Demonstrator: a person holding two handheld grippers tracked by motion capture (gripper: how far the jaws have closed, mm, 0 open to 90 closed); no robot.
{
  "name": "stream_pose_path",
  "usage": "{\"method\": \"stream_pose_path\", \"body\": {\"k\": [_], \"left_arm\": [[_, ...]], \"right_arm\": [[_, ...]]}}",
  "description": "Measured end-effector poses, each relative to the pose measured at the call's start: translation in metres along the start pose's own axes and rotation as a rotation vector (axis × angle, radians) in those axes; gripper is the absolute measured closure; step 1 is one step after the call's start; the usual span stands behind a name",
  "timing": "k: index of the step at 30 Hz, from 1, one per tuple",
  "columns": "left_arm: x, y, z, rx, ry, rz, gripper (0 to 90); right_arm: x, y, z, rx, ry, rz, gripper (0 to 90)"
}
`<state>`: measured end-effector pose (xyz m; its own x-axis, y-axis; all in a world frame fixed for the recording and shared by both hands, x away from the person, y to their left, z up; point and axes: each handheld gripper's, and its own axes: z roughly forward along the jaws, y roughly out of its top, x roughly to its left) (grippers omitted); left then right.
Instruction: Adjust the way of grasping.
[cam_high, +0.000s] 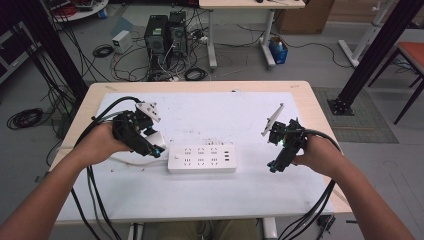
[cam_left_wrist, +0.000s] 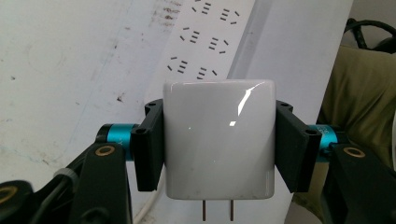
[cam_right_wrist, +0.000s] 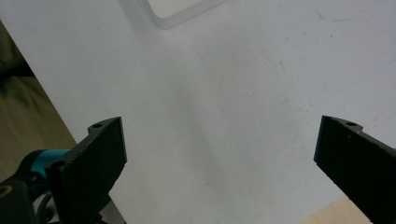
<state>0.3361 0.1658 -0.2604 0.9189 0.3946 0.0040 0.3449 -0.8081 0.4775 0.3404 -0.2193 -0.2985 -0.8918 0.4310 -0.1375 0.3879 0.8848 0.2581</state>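
So the left gripper (cam_left_wrist: 219, 144) is clamping a white plug-in charger (cam_left_wrist: 218, 140) by its sides, prongs sticking out, hovering just left of the white power strip (cam_high: 202, 158) lying mid-table on the white mat (cam_high: 225, 120). The right gripper (cam_high: 276, 166) is hanging wide open, gripping nothing, right of the strip.

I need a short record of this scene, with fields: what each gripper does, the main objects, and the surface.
left gripper: shut on white charger, two prongs visible at its lower edge
right gripper: open, nothing between jaws, above the mat
power strip: white, lying flat between the grippers
surface: white mat on a wooden table
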Motion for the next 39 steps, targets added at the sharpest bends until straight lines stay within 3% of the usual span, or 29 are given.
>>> {"method": "stream_pose_path", "body": {"k": [4, 9, 15, 20, 23, 30, 34, 39], "left_arm": [[0.001, 0.005, 0.002, 0.017, -0.007, -0.016, 42.5], [0.0, 0.013, 0.011, 0.017, -0.027, -0.003, 42.4], [-0.004, 0.027, 0.018, 0.037, -0.06, 0.061, 42.4], [-0.011, 0.041, 0.026, 0.04, -0.083, 0.124, 42.4], [-0.016, 0.048, 0.03, 0.035, -0.097, 0.171, 42.4], [-0.024, 0.065, 0.044, 0.051, -0.119, 0.249, 42.4], [-0.029, 0.074, 0.051, 0.054, -0.132, 0.285, 42.4], [-0.03, 0.082, 0.06, 0.067, -0.139, 0.295, 42.5]], "right_arm": [[0.0, 0.001, -0.001, -0.015, -0.014, 0.008, 1.7], [0.001, 0.002, -0.004, -0.057, -0.018, 0.083, 1.7], [0.001, 0.001, -0.006, -0.091, -0.035, 0.157, 1.7], [-0.001, -0.003, -0.009, -0.149, -0.028, 0.257, 1.7], [-0.002, -0.006, -0.01, -0.195, -0.009, 0.315, 1.7], [0.001, -0.009, -0.01, -0.295, 0.039, 0.392, 1.7], [0.003, -0.01, -0.011, -0.359, 0.103, 0.476, 1.7], [0.005, -0.01, -0.007, -0.417, 0.204, 0.57, 1.7]]}}
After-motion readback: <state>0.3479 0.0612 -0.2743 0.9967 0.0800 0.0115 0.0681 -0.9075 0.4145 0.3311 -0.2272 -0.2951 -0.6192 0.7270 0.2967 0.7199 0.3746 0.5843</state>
